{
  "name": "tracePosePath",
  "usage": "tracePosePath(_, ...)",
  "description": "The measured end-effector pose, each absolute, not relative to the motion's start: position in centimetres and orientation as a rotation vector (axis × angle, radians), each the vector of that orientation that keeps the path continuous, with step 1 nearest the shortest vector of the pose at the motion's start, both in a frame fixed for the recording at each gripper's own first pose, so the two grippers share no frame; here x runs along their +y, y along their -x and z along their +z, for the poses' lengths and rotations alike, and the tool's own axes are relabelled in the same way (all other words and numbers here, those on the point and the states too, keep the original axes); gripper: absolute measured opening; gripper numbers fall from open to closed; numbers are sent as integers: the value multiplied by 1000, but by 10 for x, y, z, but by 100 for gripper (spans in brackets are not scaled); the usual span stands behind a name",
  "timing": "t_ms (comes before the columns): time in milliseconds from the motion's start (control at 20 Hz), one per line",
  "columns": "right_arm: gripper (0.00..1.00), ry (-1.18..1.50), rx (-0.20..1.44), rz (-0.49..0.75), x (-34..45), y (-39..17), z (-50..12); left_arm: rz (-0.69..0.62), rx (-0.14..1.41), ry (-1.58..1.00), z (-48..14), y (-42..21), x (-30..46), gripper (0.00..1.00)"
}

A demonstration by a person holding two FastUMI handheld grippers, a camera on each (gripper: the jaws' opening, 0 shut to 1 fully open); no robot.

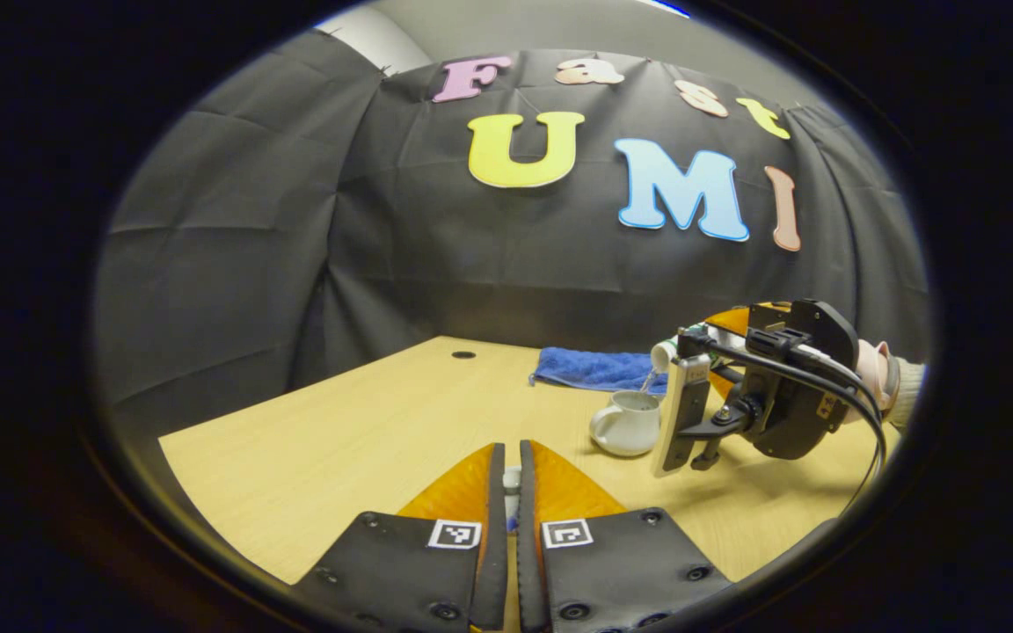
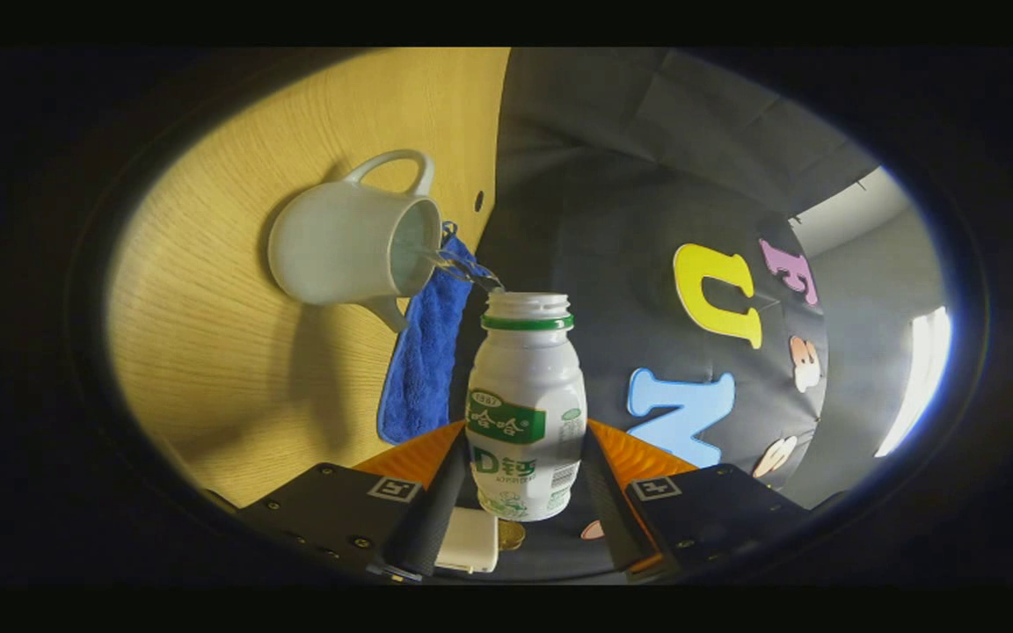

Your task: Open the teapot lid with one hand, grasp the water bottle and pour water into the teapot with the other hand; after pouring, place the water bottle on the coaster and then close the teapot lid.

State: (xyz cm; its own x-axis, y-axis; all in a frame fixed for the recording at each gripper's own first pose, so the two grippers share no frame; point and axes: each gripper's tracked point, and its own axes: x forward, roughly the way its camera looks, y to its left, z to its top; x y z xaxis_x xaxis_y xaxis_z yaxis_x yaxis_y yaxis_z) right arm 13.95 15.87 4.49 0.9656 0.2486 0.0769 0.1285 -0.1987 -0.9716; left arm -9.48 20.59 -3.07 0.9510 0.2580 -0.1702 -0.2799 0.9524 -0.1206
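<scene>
The white teapot stands lidless on the wooden table, right of centre in the left gripper view. My right gripper is shut on a white water bottle with a green neck ring. The bottle is tipped over, and a thin stream of water runs from its mouth into the teapot. From the left gripper view, the right gripper hangs just above and right of the pot, held by a hand. My left gripper is low over the table, fingers almost together on a small white piece, apparently the teapot lid.
A blue cloth lies folded behind the teapot near the booth's back wall, and it also shows as the blue cloth beside the pot. A small round hole sits in the tabletop at the back. Black cables trail from the right gripper.
</scene>
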Motion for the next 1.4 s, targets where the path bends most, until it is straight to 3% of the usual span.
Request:
tracePosePath(300, 72, 1802, -292, 119, 160, -139, 47, 272, 148, 143, -28, 92, 203, 11)
tracePosePath(400, 72, 1814, -298, 118, 159, -139, 49, 270, 150, 141, -29, 91, 203, 15)
tracePosePath(500, 72, 1822, -304, 115, 159, -139, 50, 273, 147, 138, -28, 91, 204, 12)
tracePosePath(700, 72, 1830, -306, 120, 160, -140, 50, 275, 149, 139, -27, 91, 203, 15)
tracePosePath(800, 72, 1835, -308, 123, 160, -141, 51, 282, 151, 133, -27, 94, 205, 12)
tracePosePath(850, 72, 1841, -310, 123, 160, -140, 52, 283, 152, 134, -27, 94, 204, 15)
tracePosePath(900, 72, 1846, -313, 122, 160, -140, 52, 283, 153, 137, -28, 95, 204, 11)
tracePosePath(1150, 72, 1873, -327, 117, 160, -142, 55, 283, 158, 134, -28, 94, 204, 11)
tracePosePath(1400, 72, 1893, -344, 120, 159, -142, 57, 284, 162, 133, -29, 94, 205, 15)
